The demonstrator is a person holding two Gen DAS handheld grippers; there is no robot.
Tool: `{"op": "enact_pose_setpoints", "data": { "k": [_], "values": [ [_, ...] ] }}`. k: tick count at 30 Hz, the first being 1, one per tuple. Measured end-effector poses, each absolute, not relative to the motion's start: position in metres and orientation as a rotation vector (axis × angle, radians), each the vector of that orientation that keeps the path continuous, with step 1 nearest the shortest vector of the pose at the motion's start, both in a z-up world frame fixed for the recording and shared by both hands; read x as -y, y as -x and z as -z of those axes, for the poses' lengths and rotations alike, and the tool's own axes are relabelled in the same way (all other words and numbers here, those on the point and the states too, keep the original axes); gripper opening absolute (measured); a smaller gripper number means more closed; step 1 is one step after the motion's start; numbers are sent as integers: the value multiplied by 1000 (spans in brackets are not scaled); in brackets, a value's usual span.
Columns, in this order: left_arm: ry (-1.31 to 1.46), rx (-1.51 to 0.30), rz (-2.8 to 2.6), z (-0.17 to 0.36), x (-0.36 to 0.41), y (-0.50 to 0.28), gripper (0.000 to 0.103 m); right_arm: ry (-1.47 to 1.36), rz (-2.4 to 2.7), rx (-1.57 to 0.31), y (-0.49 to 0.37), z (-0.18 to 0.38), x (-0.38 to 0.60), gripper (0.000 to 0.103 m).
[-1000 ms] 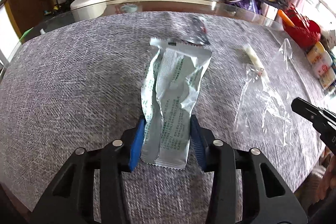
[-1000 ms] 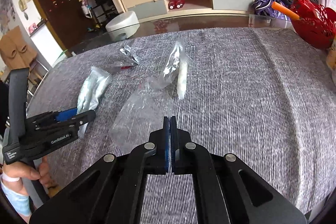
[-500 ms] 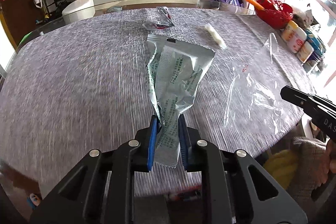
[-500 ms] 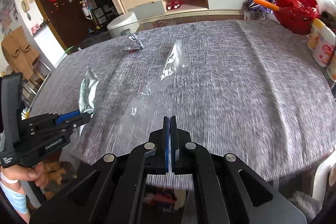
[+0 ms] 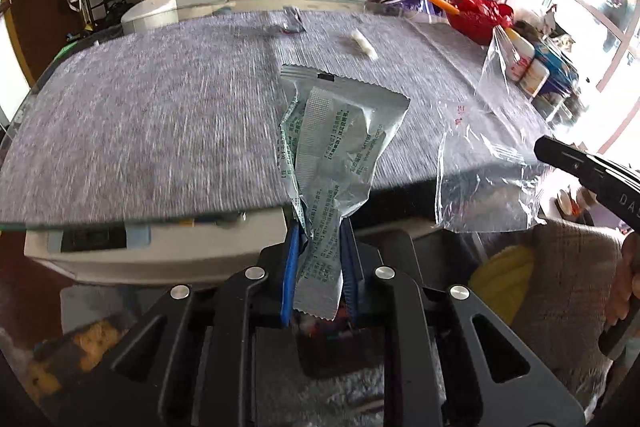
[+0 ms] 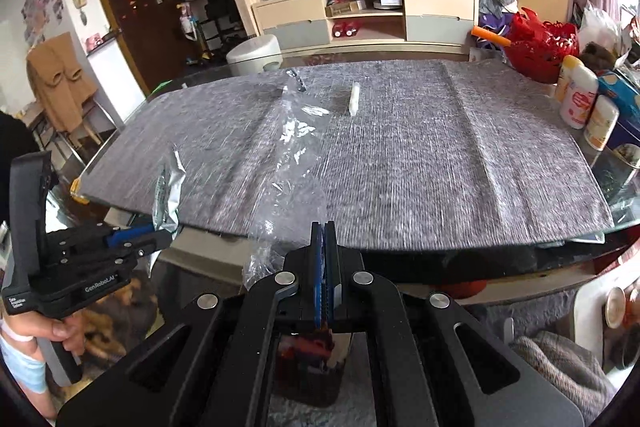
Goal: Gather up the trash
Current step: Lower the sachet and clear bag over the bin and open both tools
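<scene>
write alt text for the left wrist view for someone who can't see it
The left gripper pinches a crumpled silver wrapper above the near edge of a grey-clothed table. At right, the right gripper holds a clear plastic bag; a small white scrap and a foil wrapper remain on the cloth.

Left tool (image 5: 319, 267) pinches a silver wrapper (image 5: 340, 143) above the grey-clothed table (image 5: 140, 131).

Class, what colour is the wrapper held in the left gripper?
Silver wrapper with green print; left wrist view.
</scene>
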State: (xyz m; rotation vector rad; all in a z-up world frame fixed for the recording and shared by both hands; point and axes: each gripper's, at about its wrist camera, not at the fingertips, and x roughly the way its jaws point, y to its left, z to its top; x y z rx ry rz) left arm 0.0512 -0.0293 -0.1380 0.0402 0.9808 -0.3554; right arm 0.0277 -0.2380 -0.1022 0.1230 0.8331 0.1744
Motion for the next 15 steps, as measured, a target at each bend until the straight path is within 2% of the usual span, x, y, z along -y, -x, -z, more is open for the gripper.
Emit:
{"op": "enact_pose_setpoints", "data": {
  "k": [15],
  "values": [
    [23,-1180,361,217,28,-13,19,-95,-134,-1070,2,202,215,3]
  ]
}}
